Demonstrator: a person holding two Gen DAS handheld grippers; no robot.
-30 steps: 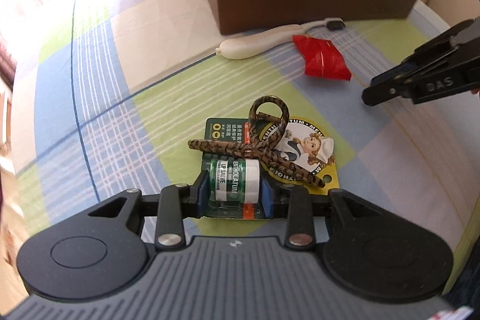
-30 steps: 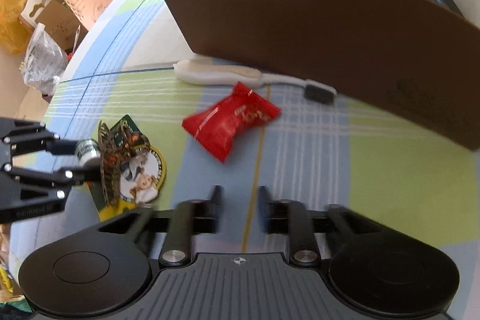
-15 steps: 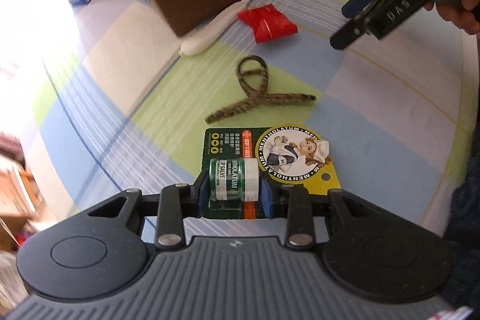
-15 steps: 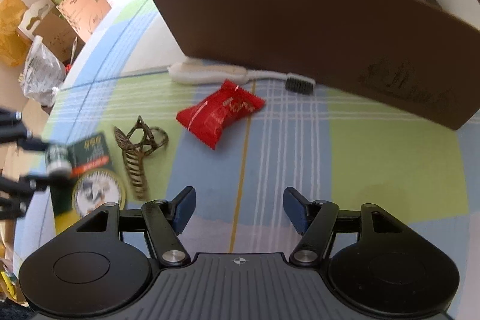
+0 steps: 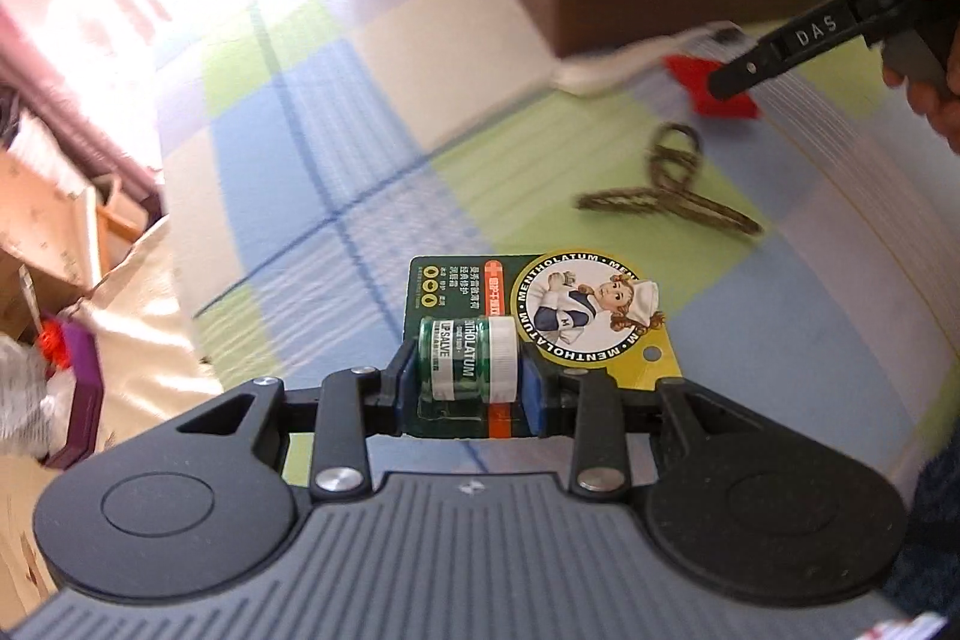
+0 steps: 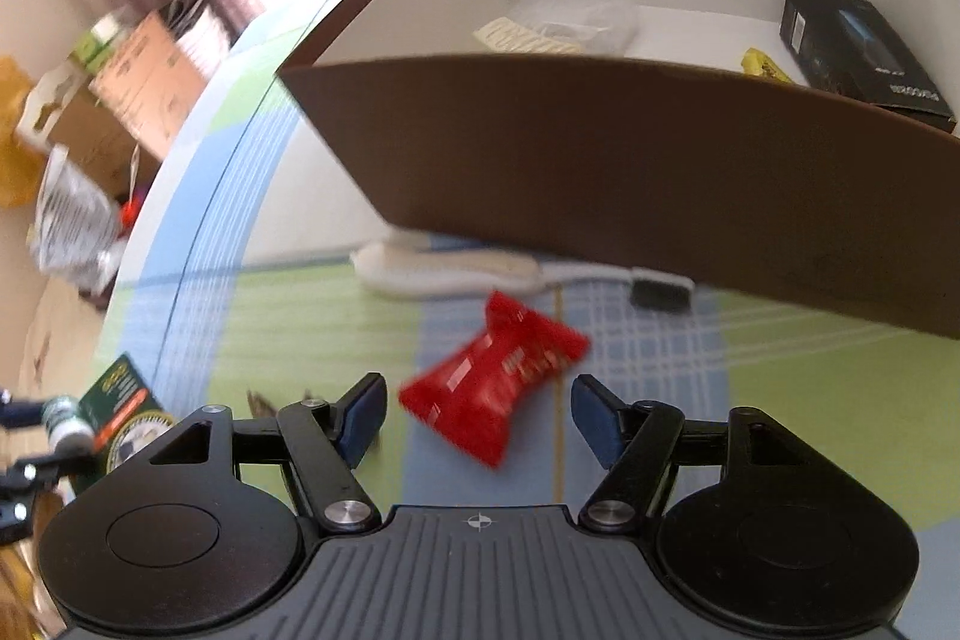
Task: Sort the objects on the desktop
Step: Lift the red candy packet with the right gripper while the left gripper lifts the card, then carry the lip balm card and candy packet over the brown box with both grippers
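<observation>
My left gripper (image 5: 468, 388) is shut on a green lip-salve blister pack (image 5: 540, 316), held up off the checked cloth. A brown patterned hair clip (image 5: 672, 196) lies on the cloth beyond the pack. My right gripper (image 6: 477, 415) is open, its blue pads on either side of a red snack packet (image 6: 492, 388) lying on the cloth below. A white toothbrush (image 6: 456, 271) rests along the foot of the brown cardboard box (image 6: 630, 160). In the left wrist view the right gripper (image 5: 780, 52) hangs over the red packet (image 5: 708, 88).
Inside the box lie a black carton (image 6: 858, 52), a yellow packet (image 6: 765, 67) and clear-wrapped items (image 6: 552, 28). Cardboard boxes (image 6: 132, 88) and bags (image 6: 66, 220) stand beyond the table's left edge. A hand (image 5: 936, 100) holds the right gripper.
My left gripper has carried the lip-salve pack up and away from the hair clip. My right gripper has opened wider and moved forward over the red packet, closer to the box.
</observation>
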